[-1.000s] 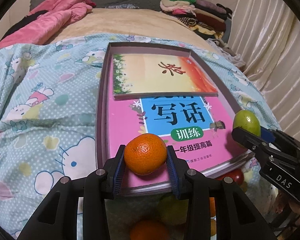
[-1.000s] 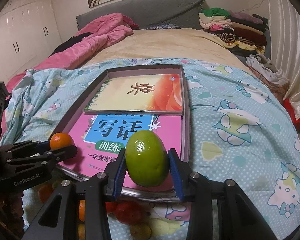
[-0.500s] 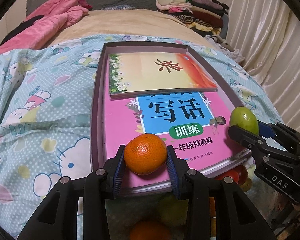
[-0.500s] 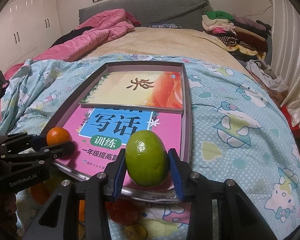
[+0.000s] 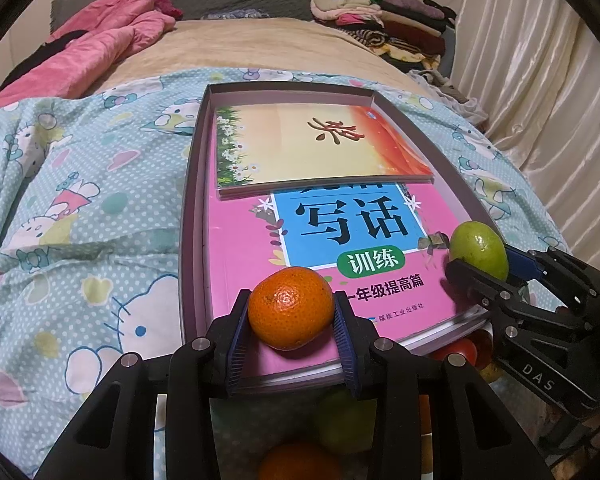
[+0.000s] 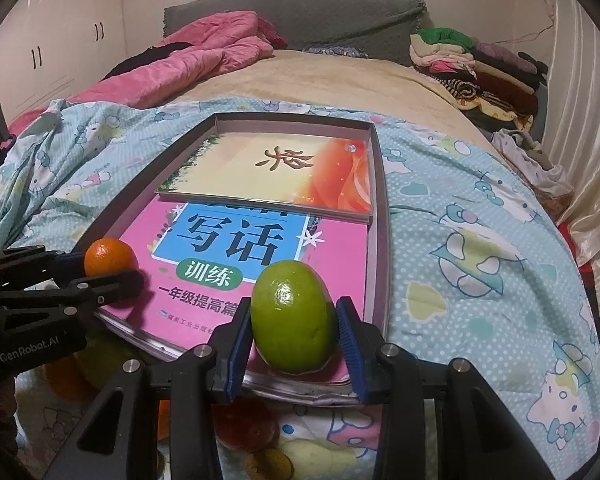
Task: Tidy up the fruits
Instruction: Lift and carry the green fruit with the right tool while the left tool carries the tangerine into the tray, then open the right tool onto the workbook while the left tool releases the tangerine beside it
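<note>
Both fruits are in the carry-and-place step: the left hand-held gripper (image 5: 291,322) is clamped on an orange mandarin (image 5: 291,308), and the right hand-held gripper (image 6: 291,334) is clamped on a green fruit (image 6: 291,316). Each is held over the near end of a shallow grey box (image 5: 188,208) that lies on the patterned bed cover (image 5: 80,208), the mandarin toward the near left corner and the green fruit toward the near right. Inside the box lie a pink workbook (image 5: 252,256) and, on its far half, a yellow-and-orange booklet (image 5: 320,148). More loose fruit, orange, green and red, shows below the grippers at the near edge, partly hidden. From here, the next move seems to call for carrying each fruit further over the box, lowering it until it rests on the pink cover, and only then easing the jaws apart, since round fruit on a slick, slightly tilted book could roll.
</note>
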A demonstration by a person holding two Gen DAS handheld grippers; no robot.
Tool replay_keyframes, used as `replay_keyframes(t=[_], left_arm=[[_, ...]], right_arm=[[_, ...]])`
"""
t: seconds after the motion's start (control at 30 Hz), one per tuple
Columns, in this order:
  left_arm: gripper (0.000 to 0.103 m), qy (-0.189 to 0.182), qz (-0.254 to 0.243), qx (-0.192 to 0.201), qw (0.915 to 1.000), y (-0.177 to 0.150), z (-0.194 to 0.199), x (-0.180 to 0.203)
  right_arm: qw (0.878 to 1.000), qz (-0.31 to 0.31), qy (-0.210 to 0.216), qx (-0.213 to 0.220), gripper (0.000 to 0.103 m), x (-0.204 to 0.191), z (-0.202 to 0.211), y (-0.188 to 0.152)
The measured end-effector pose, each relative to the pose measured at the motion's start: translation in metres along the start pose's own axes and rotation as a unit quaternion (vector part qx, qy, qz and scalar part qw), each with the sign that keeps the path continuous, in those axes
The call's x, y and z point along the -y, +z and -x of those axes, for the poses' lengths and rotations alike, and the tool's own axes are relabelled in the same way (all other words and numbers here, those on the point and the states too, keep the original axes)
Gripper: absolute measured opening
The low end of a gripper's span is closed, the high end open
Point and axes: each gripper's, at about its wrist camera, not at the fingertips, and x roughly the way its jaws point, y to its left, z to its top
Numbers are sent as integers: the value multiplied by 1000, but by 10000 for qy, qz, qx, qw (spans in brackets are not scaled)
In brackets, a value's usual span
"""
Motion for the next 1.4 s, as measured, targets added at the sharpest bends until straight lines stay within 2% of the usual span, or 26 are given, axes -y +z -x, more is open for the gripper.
replay_keyframes(t=[0.3, 0.47, 0.8, 0.87, 0.93, 1.17, 1.27, 1.4], left_arm=[[40, -20, 4, -11, 10000, -1, 0, -1], [40, -54, 9, -36, 10000, -2, 0, -1], [41, -127, 64, -45, 9999, -1, 3, -3], [44, -146, 54, -23, 9999, -1, 5, -3], [54, -153, 30, 11, 9999, -1, 6, -1], [55, -198, 28, 113, 9997, 0, 13, -1], [56, -226, 10, 173, 9996, 0, 17, -1], [57, -255, -24, 280, 9993, 0, 24, 0]], right_arm=[[9999, 22, 19, 96, 43, 0, 1, -2], [9998, 38, 126, 128, 53, -2, 2, -2], [9982, -384, 315, 346, 60, 11, 12, 1], [9980, -399, 330, 357, 60, 11, 12, 2], [9979, -391, 348, 372, 60, 10, 13, 2], [9974, -413, 367, 454, 61, 11, 17, 2], [9970, -486, 381, 473, 67, 14, 18, 2], [9966, -514, 376, 522, 67, 15, 20, 3]])
